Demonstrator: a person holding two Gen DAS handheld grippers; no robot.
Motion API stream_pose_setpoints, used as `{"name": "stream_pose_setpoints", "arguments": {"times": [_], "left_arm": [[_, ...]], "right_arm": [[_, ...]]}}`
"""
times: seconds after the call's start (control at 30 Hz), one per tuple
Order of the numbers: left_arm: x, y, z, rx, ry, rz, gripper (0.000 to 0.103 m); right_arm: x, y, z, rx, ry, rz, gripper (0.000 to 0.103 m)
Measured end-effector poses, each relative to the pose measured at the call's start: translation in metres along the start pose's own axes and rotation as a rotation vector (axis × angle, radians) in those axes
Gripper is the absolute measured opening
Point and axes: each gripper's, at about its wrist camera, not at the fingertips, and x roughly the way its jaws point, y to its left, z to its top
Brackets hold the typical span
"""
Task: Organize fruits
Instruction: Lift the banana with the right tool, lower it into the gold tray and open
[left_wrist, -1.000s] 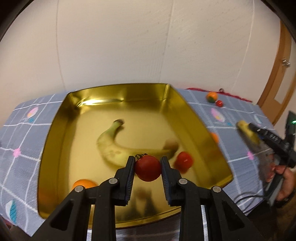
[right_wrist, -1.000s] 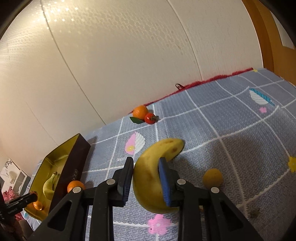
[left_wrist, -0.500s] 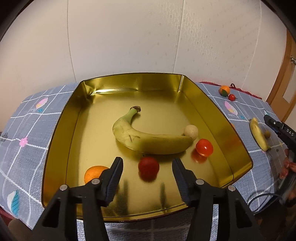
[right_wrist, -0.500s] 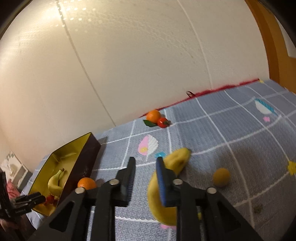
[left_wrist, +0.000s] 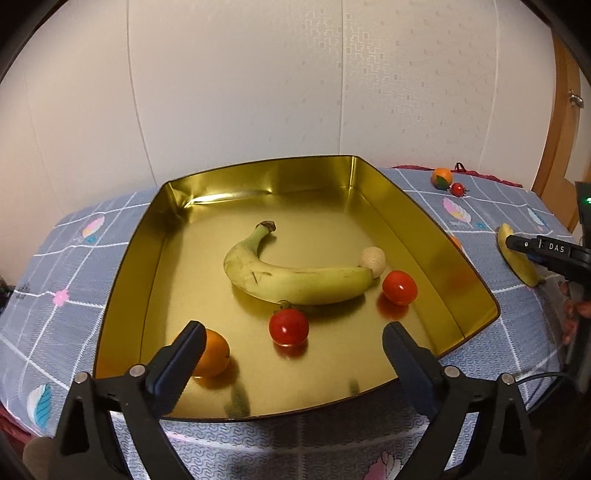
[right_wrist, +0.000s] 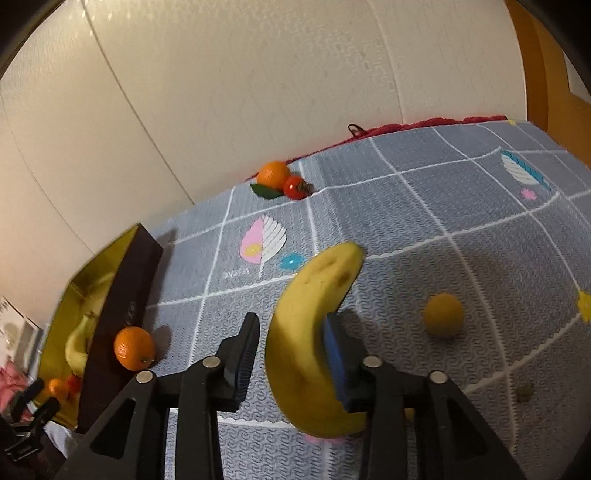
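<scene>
While the left gripper (left_wrist: 291, 345) hangs over the near edge of the gold tray (left_wrist: 424, 221) with its jaws spread wide and nothing in them, the real question is over on the right. The right gripper (right_wrist: 291, 354) has a loose banana (right_wrist: 314, 332) between its jaws, out on the grid-patterned cloth (right_wrist: 424, 221) well to the right of the tray. It touches the right-hand pad, but I can see a sliver of gap on the left pad's side, so I can't tell whether it's really clamped or just leaning there. Long axis runs roughly along the fingers: the far tip curves up and away to the right, the fat belly bulges back toward the camera. The tray lies left of it, so I'd guess the carry goes leftward over the tray's dark side wall. Already in the tray: a greener banana (left_wrist: 295, 280), two tomatoes (left_wrist: 289, 326), an orange (left_wrist: 210, 352) and a pale ball (left_wrist: 373, 260). Another orange (right_wrist: 133, 348) sits on the cloth right against the tray's outer wall, closest to the right hand.
</scene>
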Motion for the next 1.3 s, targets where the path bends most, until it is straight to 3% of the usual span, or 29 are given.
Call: {"name": "stream_pose_setpoints", "arguments": {"times": [0.27,0.53,0.83,1.3], "left_arm": [[-0.002,0.005,-0.001,-0.008,-0.011,0.009,0.1],[-0.006,0.015,-0.005,-0.027,-0.022,0.02,0.102],[-0.008,0.016,-0.007,-0.02,-0.03,0.019,0.102],[-0.015,0.017,-0.007,-0.023,-0.061,0.021,0.102]], "right_arm": [[0.013,0.021,-0.002,-0.141,0.021,-0.146,0.036],[0.003,0.009,-0.004,-0.056,-0.031,-0.07,0.034],[-0.016,0.014,-0.005,0.018,-0.102,0.086,0.032],[-0.036,0.045,-0.002,0.014,-0.203,0.257,0.03]]}}
